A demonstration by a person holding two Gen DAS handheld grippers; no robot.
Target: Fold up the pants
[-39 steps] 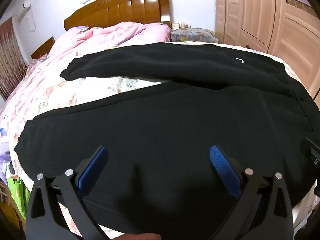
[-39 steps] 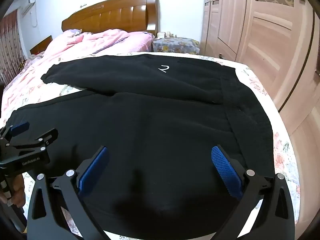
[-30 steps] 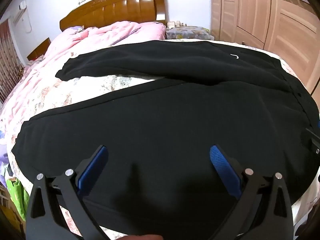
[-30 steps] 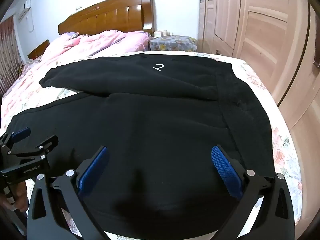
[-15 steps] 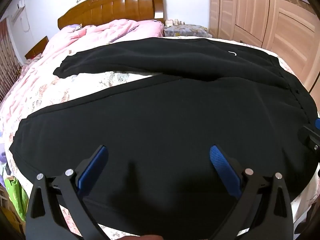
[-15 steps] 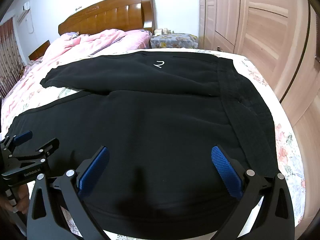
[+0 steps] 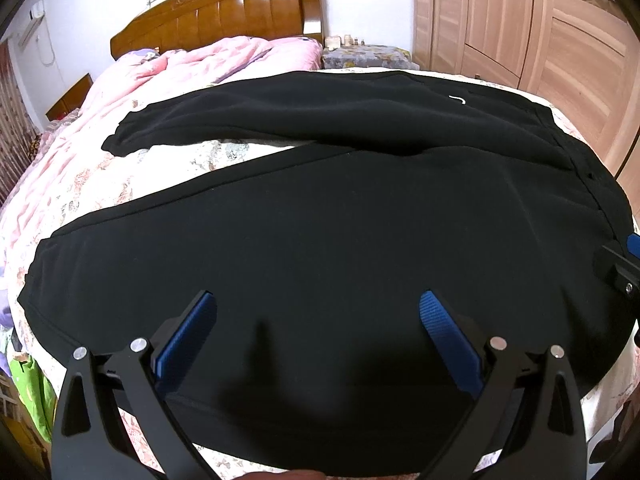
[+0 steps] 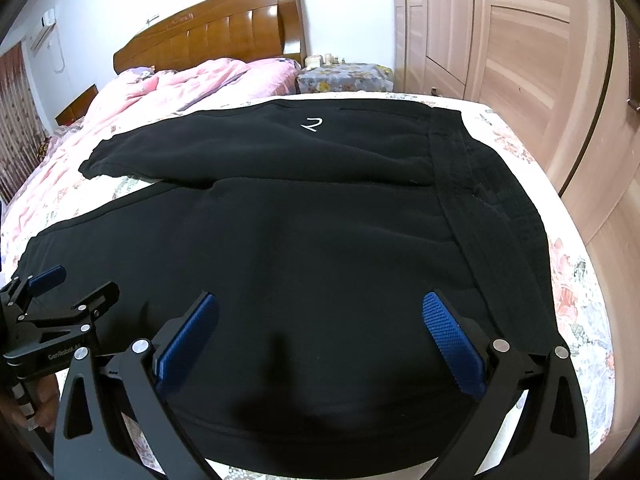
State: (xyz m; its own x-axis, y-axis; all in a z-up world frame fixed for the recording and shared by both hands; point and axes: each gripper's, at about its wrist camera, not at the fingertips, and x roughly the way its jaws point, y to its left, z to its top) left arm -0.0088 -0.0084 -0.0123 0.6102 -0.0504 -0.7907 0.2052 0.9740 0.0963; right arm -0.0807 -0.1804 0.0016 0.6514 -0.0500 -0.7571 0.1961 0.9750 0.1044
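L gripper [image 7: 316, 312]: my fingers spread wide, blue pads [image 7: 188, 336] apart, nothing between them. It hovers over the near leg of the pants [image 7: 320, 220], approx. mid-leg; contact w/ cloth not confirmable.

R gripper [image 8: 320, 316]: same config, fingers spread wide, pads [image 8: 452, 340] empty. It sits above the near leg close to the waistband [image 8: 480, 200]. In R wrist view I see the L gripper at far left, over the near-leg cuff end, w/ a hand [image 8: 38, 400] on its grip.

Pants: black, laid flat across the bed [image 8: 576, 280]. Legs run to the left, waistband to the right. Legs split in a V; floral sheet [image 7: 180, 160] shows between them. Far leg carries a small white logo [image 8: 312, 123] near the hip.

Surroundings: pink quilt [image 7: 192, 64] bunched at the head end, wooden headboard [image 7: 240, 4] behind it. Nightstand w/ floral cover [image 8: 344, 76] beside the bed. Wardrobe doors [image 8: 520, 60] along the right side.
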